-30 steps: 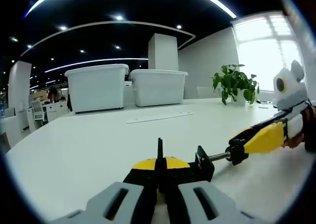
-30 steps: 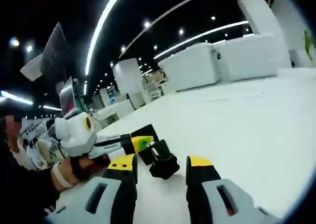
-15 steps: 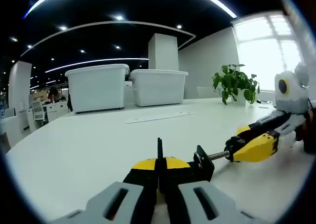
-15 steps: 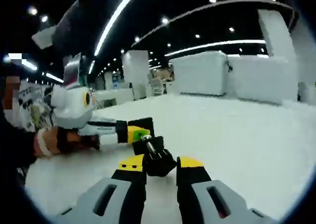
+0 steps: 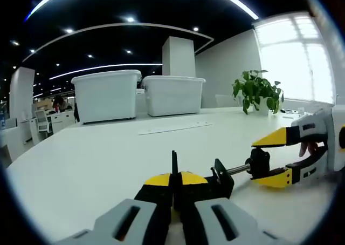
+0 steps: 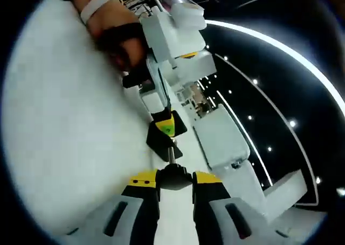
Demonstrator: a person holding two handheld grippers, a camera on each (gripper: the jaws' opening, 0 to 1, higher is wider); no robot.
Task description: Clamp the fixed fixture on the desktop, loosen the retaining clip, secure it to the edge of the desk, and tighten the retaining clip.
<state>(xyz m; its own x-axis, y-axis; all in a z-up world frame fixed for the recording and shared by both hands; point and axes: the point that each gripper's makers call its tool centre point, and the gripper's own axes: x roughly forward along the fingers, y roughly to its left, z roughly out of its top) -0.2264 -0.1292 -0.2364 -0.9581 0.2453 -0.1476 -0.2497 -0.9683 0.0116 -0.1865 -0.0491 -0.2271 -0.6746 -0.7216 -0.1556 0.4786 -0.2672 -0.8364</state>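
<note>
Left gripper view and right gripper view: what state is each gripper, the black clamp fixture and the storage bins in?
Left gripper: shut on the black clamp fixture's body.
Right gripper: closed around the screw knob.
Black clamp fixture: lying on the white desk, held at both ends, not yet on the edge.
Black screw knob: gripped between yellow-tipped jaws.
White storage bins: lids on.
</note>
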